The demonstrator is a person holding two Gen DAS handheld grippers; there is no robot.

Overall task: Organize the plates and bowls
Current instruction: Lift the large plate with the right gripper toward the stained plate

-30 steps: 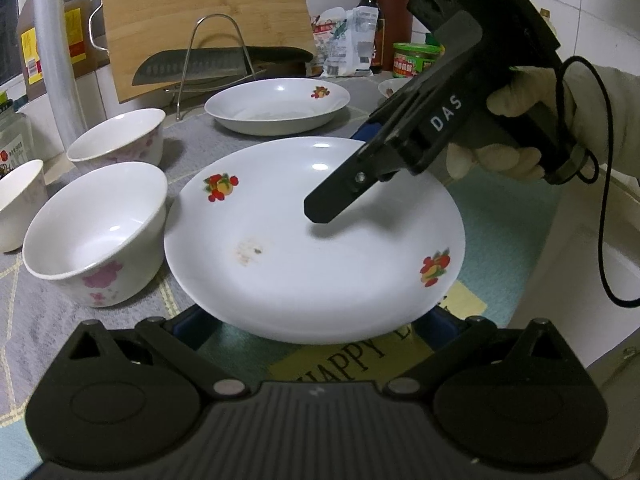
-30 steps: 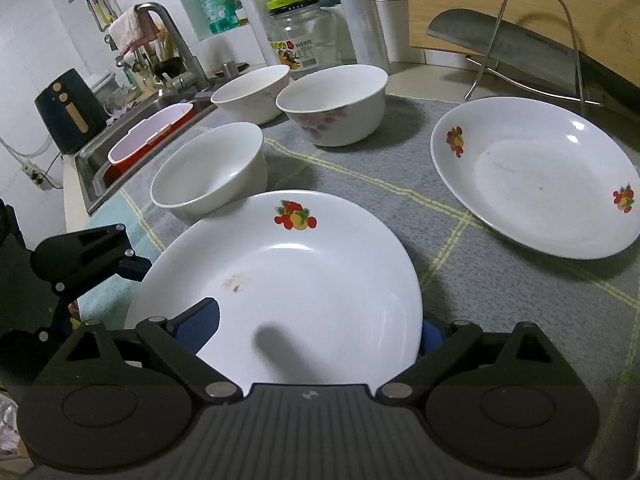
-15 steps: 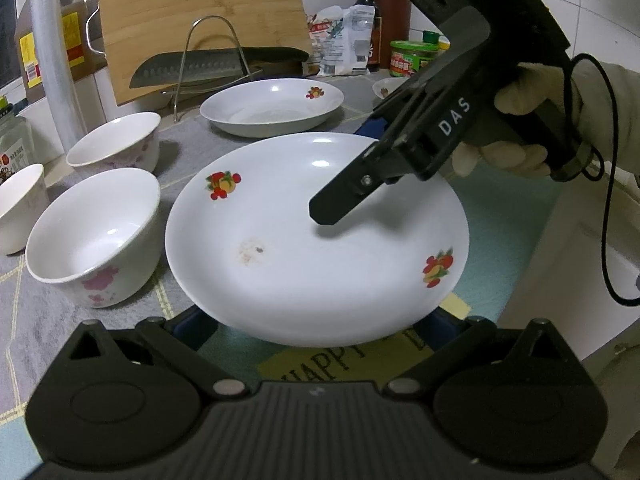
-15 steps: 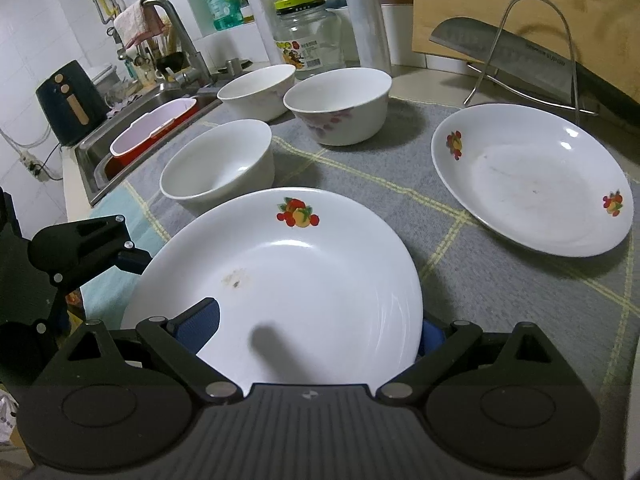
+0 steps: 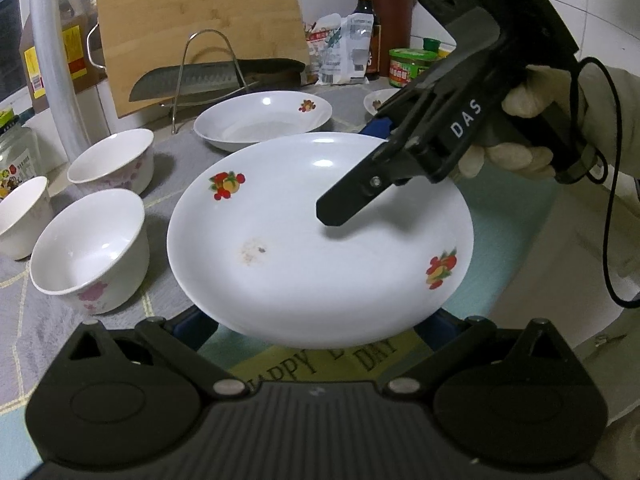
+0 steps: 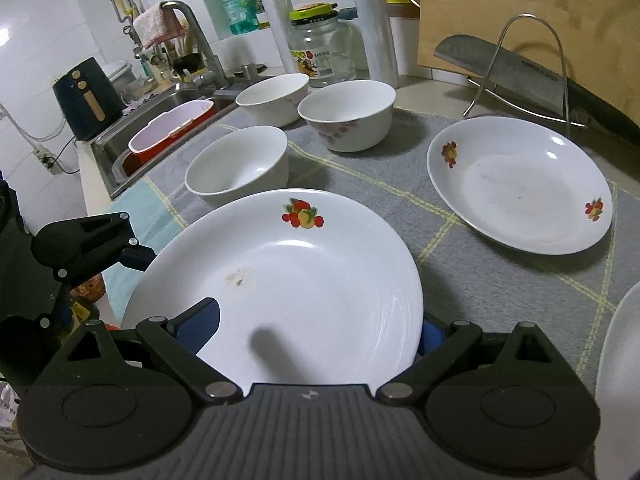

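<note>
A white deep plate (image 5: pixel 320 248) with fruit prints and a brown smear hangs just above the counter mat, carried by both grippers. My left gripper (image 5: pixel 314 324) has its blue pads wide apart against the plate's near side, under the flared rim. My right gripper (image 5: pixel 360 168), in a gloved hand, takes the far right side, with one finger over the inside and the other past the rim. In the right wrist view the plate (image 6: pixel 304 280) fills the gap of my right gripper (image 6: pixel 316 328). A matching plate (image 6: pixel 520 184) lies on the grey mat. Three bowls (image 6: pixel 236 168) stand to its left.
A knife rests on a wire stand (image 5: pixel 216 76) in front of a leaning cutting board (image 5: pixel 200 20). Bottles and jars line the back wall. A sink (image 6: pixel 160 140) lies beyond the bowls. Another white dish (image 6: pixel 616 360) shows at the right edge. The counter ends right of the held plate.
The bowls and the far plate have shrunk and drawn inward in both views, while the held plate keeps its size and place between the fingers. It has come up and back with both grippers.
</note>
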